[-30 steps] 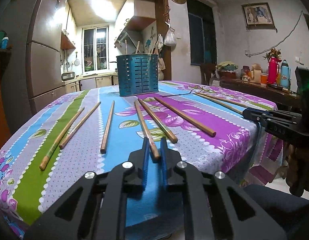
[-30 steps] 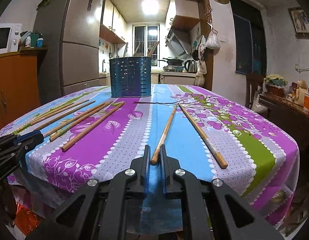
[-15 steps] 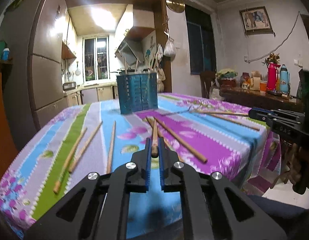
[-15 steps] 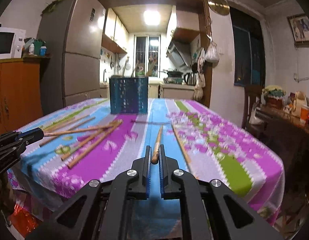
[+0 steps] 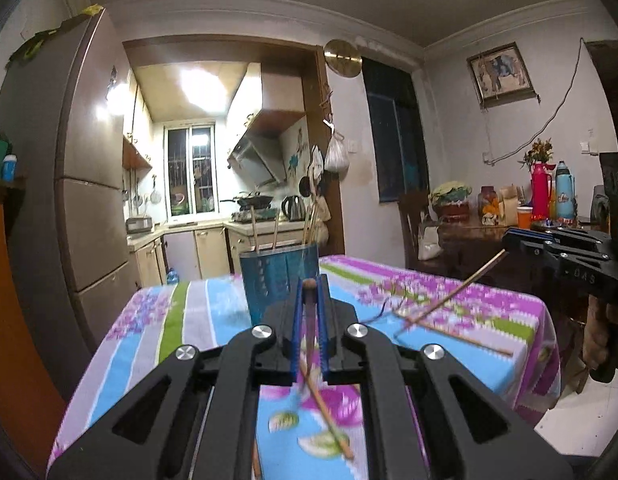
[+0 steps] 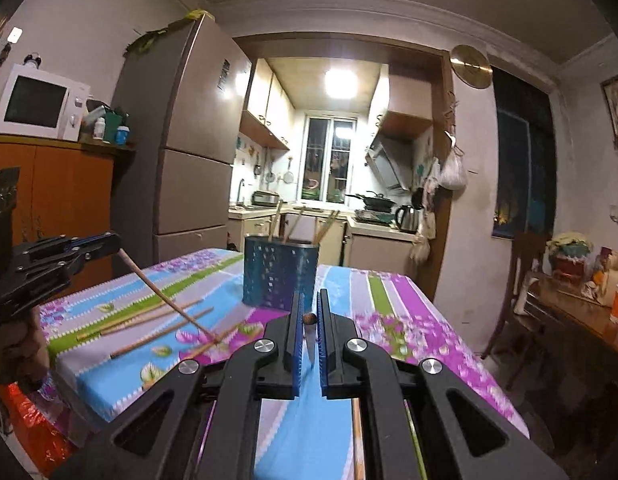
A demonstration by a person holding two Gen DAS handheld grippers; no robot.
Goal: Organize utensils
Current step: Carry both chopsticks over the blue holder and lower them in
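My left gripper (image 5: 310, 280) is shut on the end of a wooden chopstick (image 5: 309, 312), which slopes down toward the cloth. From the right wrist view the left gripper (image 6: 111, 241) shows at the left, its chopstick (image 6: 169, 300) slanting down to the table. My right gripper (image 6: 310, 300) is shut on another chopstick (image 6: 309, 319) by its end. It appears at the right of the left wrist view as the right gripper (image 5: 509, 240) with that chopstick (image 5: 449, 298) angled down. The blue perforated holder (image 5: 279, 280) (image 6: 279, 276) stands ahead, with several chopsticks upright in it.
Several loose chopsticks (image 6: 149, 320) lie on the floral tablecloth (image 6: 389, 300), and one chopstick (image 5: 469, 340) lies near the right edge. A side table with flasks (image 5: 541, 192) and a chair (image 5: 413, 220) stand to the right. A fridge (image 6: 181, 152) and an orange cabinet (image 6: 69, 192) stand to the left.
Both grippers closed on a chopstick end lying on the table and rose, lifting those ends well above the cloth. The holder now sits lower in both views.
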